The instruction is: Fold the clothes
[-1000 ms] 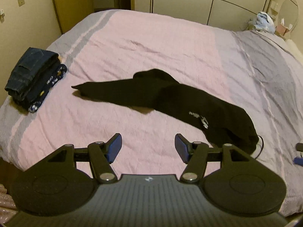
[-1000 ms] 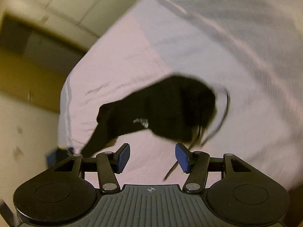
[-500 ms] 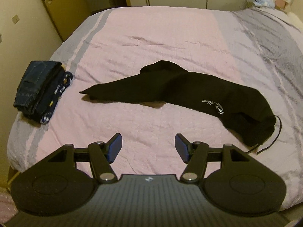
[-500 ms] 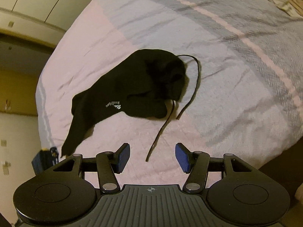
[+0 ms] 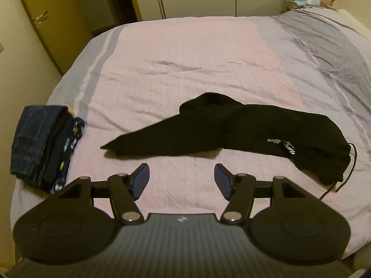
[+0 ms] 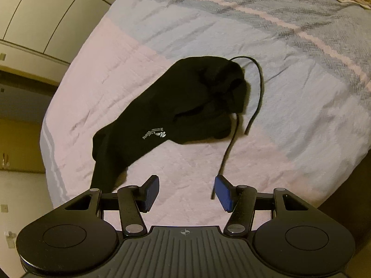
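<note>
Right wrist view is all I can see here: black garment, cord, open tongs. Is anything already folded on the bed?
Observer: Yes. A folded stack, dark jeans on top, lies at the bed's left edge.
Operator: Is the left gripper holding something?
Observer: No. The left gripper hangs open above bare cover.
Operator: How does the garment end on the left?
Observer: The black garment tapers into a flat point aimed towards the stack, apart from it.
</note>
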Tool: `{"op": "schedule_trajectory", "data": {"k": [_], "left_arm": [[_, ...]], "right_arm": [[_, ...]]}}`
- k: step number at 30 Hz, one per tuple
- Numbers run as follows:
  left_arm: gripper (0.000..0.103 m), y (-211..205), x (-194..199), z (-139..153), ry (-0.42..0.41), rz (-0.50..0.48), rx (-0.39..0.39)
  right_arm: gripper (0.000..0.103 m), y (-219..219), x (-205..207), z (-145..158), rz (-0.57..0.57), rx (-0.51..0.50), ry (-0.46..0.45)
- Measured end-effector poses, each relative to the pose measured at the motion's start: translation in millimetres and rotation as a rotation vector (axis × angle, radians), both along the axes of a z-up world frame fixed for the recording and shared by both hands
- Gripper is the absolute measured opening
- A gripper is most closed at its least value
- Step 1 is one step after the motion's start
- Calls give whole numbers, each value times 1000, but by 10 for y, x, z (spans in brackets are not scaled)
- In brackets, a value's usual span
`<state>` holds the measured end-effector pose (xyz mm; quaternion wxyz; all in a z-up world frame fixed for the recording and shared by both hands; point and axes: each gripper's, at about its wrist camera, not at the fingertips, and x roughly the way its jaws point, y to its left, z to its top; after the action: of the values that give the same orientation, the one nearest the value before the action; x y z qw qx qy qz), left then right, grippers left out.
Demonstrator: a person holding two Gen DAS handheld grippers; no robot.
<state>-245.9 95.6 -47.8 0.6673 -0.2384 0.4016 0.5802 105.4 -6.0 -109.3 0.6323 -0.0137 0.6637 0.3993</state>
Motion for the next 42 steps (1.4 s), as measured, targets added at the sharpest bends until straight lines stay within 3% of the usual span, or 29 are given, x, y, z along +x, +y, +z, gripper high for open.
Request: {"op": "schedule_trajectory", "data": {"k": [9,17,22,25,29,34,38,41,42], "left_arm": [[58,434,-352,-240,-39,-93,-58],[58,752,-596,-610,-84,-99,-155],[58,1009,-655,-807,-96,-45,-206],[58,1116,-638,-887,-87,-26,-216],[58,1227,-593,-1021,-84,-5,-247],[58,1374,-587,-1204,-79,50,-268],[58,1534,-678,-1416,-144,140,-276],[58,1647,-807,-1621,-243,252,-306],[58,1681,-855,-1691,-280,293,-320]], "right_arm": [[57,-137,-377,-87,-168,-24,-7],[57,-236,-434,-307,-287,-44,-14],[57,-253,-391,-516,-357,32,46],[57,-370,-243,-773,-511,144,168],[57,-524,-15,-1232,-783,207,302],[57,-426,226,-1682,-911,195,310],[57,-314,325,-2034,-982,190,354],[56,-223,280,-2183,-1004,211,374],[52,-193,266,-2233,-1011,218,380]]}}
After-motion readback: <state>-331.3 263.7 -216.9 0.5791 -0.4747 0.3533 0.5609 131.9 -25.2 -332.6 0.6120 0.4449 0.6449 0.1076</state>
